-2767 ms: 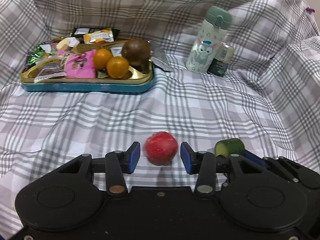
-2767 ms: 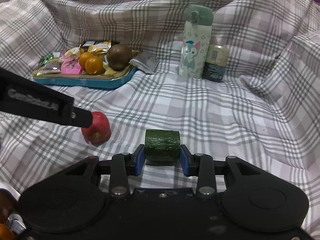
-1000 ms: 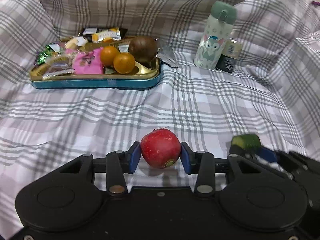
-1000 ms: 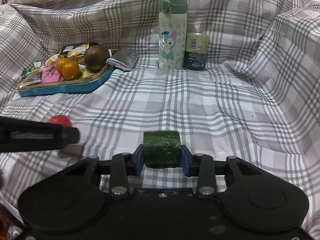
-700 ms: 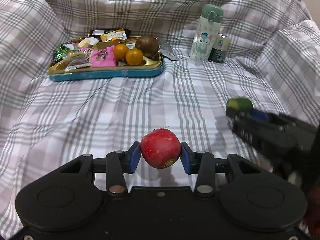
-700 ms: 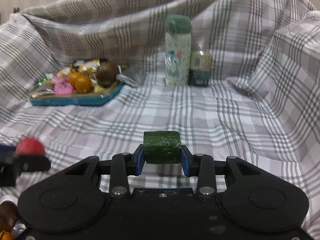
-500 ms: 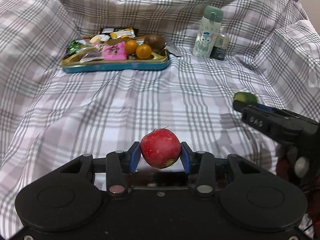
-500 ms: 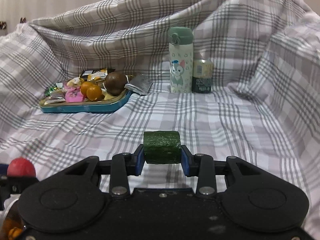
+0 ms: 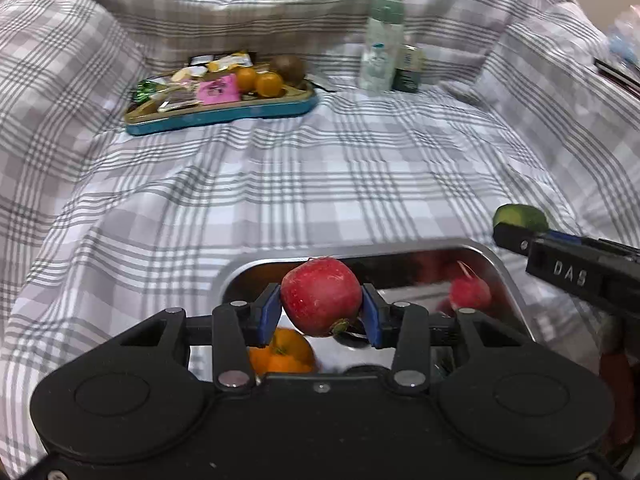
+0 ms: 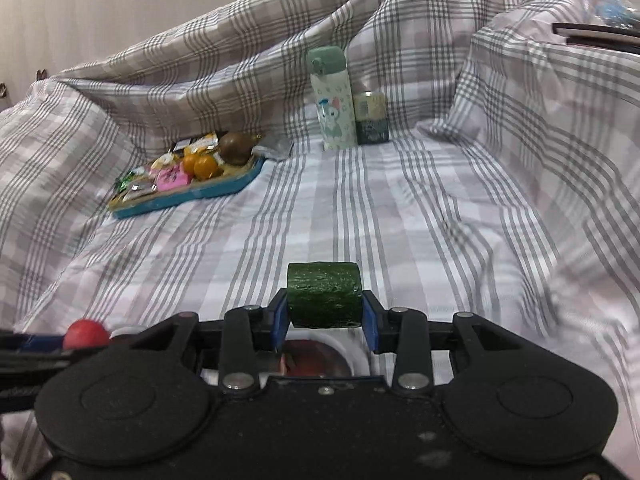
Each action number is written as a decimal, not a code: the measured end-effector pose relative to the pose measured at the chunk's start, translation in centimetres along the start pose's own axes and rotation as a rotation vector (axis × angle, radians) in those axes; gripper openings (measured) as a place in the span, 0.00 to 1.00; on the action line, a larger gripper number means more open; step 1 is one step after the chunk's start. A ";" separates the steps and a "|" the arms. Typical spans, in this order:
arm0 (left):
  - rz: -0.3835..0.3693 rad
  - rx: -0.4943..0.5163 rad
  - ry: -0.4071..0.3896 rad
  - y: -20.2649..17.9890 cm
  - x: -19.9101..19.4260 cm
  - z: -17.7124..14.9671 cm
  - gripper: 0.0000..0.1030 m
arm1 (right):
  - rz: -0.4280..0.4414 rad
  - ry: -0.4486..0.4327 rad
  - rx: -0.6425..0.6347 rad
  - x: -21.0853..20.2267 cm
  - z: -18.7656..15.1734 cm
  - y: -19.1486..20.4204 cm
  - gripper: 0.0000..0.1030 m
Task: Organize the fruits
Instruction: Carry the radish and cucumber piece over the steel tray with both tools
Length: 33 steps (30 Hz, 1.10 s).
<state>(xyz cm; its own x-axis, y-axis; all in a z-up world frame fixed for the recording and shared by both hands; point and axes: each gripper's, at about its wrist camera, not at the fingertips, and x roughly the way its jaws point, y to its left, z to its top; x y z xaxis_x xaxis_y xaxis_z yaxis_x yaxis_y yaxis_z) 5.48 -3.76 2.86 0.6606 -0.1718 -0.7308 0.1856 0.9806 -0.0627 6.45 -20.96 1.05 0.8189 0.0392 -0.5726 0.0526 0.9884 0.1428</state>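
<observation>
A grey-and-white plaid cloth is spread over the whole work surface and bunched up at the back, and everything is placed on it. The shiny rectangular metal tray is taken as the landmark: it lies at the near edge of the cloth, directly under the left gripper, and appears to serve as the collecting place for the produce, since a small red radish-like fruit and an orange fruit with a green stem are already inside it. Well beyond the tray, at the far left, a teal-rimmed gold tin is seen loaded with wrapped snacks, two small oranges and a brown round fruit. To the right of that tin, equally far from the tray, a pale green cartoon-printed bottle stands upright with a small dark can touching its side. The left gripper is clamped on a round red fruit, which is held above the tray's near half, presumably so that it can be let go among the other fruits. The right gripper is clenched on a short dark green cucumber chunk, gripped across its cut ends and carried just beside the tray's right rim, probably waiting its turn for placement.
</observation>
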 end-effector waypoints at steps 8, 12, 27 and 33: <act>-0.087 -0.023 0.036 -1.0 0.4 -0.9 0.49 | 0.000 0.032 -0.053 -2.9 -2.2 1.4 0.37; -0.081 -0.045 0.020 -0.6 0.4 -0.4 0.49 | 0.021 0.025 -0.088 -3.4 -2.2 2.1 0.37; -0.026 -0.100 0.047 2.3 2.1 0.7 0.49 | 0.074 0.070 -0.175 -2.1 -2.3 4.9 0.37; -0.025 -0.117 0.069 3.0 2.9 0.9 0.49 | 0.083 0.081 -0.193 -1.5 -2.3 5.3 0.37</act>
<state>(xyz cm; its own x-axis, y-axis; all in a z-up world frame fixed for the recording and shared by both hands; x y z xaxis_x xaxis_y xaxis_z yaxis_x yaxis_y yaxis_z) 8.59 -1.40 1.12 0.6047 -0.1929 -0.7727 0.1121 0.9812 -0.1572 4.18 -15.41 0.81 0.7672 0.1251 -0.6291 -0.1295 0.9908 0.0390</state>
